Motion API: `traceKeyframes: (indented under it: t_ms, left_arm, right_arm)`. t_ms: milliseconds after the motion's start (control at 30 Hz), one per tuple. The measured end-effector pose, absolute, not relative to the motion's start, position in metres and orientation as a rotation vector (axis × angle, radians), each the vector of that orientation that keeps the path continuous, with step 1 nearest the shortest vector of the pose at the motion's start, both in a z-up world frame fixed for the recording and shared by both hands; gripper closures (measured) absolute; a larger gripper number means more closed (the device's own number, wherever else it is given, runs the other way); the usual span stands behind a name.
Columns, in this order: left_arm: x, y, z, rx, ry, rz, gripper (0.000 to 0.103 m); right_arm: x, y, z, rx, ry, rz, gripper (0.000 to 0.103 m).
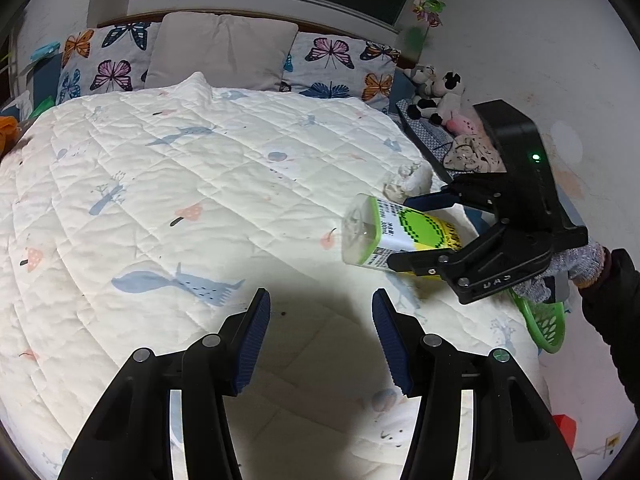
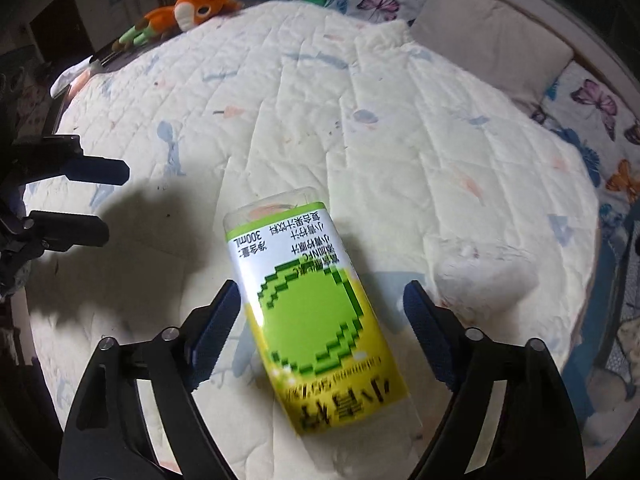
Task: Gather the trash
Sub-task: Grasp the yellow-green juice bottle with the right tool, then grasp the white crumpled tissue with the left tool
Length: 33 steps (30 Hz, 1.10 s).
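Observation:
An empty plastic bottle (image 2: pixel 316 312) with a green and yellow label lies between the fingers of my right gripper (image 2: pixel 320 332), over the white quilted bed. The jaws stand wide; the left finger touches the bottle, the right finger stands apart from it. In the left wrist view the bottle (image 1: pixel 400 236) sits between the right gripper's fingers (image 1: pixel 404 232) at the bed's right side. My left gripper (image 1: pixel 320 340) is open and empty above the quilt. A crumpled white tissue (image 1: pixel 408 182) lies on the bed just behind the bottle.
A green basket (image 1: pixel 548 324) sits low beside the bed at the right. Butterfly pillows (image 1: pixel 100 64) and a grey cushion (image 1: pixel 224 52) line the headboard. Plush toys (image 1: pixel 436 96) lie at the right; an orange plush (image 2: pixel 188 10) lies on the bed's far edge.

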<state>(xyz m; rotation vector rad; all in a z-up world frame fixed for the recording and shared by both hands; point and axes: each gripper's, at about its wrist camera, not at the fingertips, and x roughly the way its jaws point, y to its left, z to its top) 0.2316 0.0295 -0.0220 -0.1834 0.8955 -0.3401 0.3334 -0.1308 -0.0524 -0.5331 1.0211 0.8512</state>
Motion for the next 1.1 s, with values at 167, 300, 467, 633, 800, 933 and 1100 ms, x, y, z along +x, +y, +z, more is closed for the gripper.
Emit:
traceKeyframes:
  t_ms: [167,300,467,633,800,933,1100]
  left_arm:
    - [0.237,0.035,-0.027,-0.192,0.906,-0.325,0.052]
    - [0.24,0.035,-0.026,-0.191,0.902,-0.316,0.052]
    - [0.247,0.029,-0.022,-0.188,0.889,-0.315,0.052]
    - [0.262,0.008,-0.02,-0.153,0.882,-0.332,0.052]
    - [0.285,-0.021,-0.018,-0.126,0.883,-0.365,0.052]
    - [0.304,-0.049,-0.018,-0.078,0.874,-0.392,0.052]
    - [0.334,-0.09,-0.024,-0.036,0.895,-0.425,0.046]
  right_arm:
    - [0.331,-0.122,-0.058,-0.549,1.03,0.867,0.034]
    - [0.326,-0.13,-0.049,-0.517,1.004,0.834,0.038]
    - [0.308,-0.156,-0.023,-0.446,0.924,0.767,0.041]
    - [0.283,-0.188,-0.001,-0.398,0.844,0.683,0.041]
    - [0.265,-0.227,0.016,-0.286,0.798,0.605,0.042]
    - [0.253,-0.256,0.023,-0.21,0.779,0.548,0.042]
    - [0.24,-0.285,0.036,-0.12,0.736,0.492,0.042]
